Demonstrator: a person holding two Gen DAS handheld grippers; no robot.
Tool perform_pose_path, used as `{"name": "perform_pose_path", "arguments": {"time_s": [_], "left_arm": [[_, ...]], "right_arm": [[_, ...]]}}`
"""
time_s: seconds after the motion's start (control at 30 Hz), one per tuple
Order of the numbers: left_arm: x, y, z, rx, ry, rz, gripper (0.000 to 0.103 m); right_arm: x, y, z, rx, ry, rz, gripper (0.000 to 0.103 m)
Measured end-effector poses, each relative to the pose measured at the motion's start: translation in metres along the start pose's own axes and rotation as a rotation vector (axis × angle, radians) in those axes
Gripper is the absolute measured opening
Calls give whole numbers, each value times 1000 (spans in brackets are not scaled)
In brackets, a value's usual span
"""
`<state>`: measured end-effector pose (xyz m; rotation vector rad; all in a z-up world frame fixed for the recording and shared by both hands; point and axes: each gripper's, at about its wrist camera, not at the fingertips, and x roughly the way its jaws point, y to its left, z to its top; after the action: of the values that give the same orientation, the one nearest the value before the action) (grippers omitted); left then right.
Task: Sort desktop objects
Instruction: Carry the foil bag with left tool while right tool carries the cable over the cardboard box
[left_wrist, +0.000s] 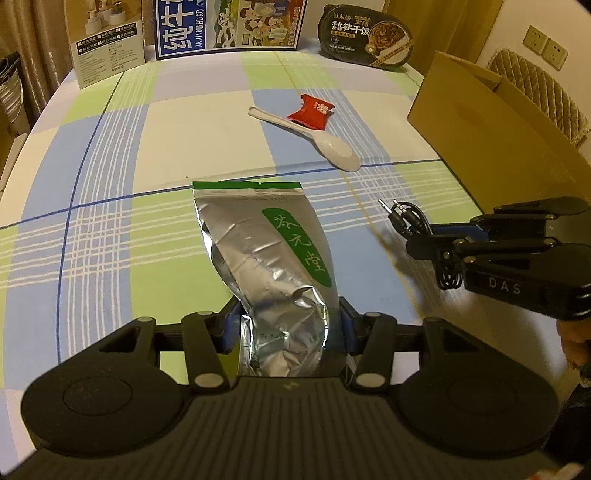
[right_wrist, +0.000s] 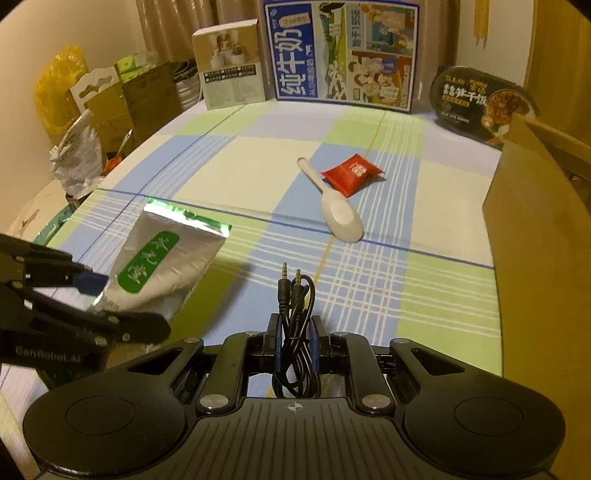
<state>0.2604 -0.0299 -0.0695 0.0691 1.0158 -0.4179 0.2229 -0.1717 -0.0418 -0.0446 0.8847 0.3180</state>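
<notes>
Left black two-finger gripper (left_wrist: 288, 325) clamped on the lower end of a crinkled silver foil pouch with a green oval label (left_wrist: 266, 258), blue pads pressing both sides, pouch leaning forward and away over the checked blue, green and cream tablecloth (left_wrist: 147, 155). Right black two-finger gripper (right_wrist: 295, 339) closed tight on a coiled black audio cable with two metal jack plugs (right_wrist: 295, 295), loops squeezed between the blue pads, both plugs pointing forward past the fingertips. Same right gripper (left_wrist: 436, 247) seen from the left wrist at the right edge, cable bundle hanging from it just above the cloth. Same left gripper (right_wrist: 88, 284) seen from the right wrist at the left edge, pouch (right_wrist: 162, 266) slanting up from its pads. Farther out on the cloth, a white plastic rice spoon (right_wrist: 338, 210) lying flat, handle touching or just under a small red snack packet (right_wrist: 351, 175). To the right, a brown open cardboard box (right_wrist: 535, 229) standing at the table's edge. Along the far side, a blue-and-white milk carton case (right_wrist: 343, 55), a beige product box (right_wrist: 229, 70) beside it, and a black oval instant-rice bowl (right_wrist: 480, 107) leaning near the cardboard box. Beyond the left edge of the table, stacked cartons and bags, details unclear.
</notes>
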Motion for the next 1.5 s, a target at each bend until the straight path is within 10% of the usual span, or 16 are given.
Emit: {"name": "perform_pose_path", "arguments": {"time_s": [0.93,1.5], "left_arm": [[-81,-56,-34,-58,-100,17,46],[-124,-130,5,56,-193,-12,46]], "right_arm": [[-108,-1,-12,90,-152,-37,11],[-216,-65,-2,167,-290,-156,11]]}}
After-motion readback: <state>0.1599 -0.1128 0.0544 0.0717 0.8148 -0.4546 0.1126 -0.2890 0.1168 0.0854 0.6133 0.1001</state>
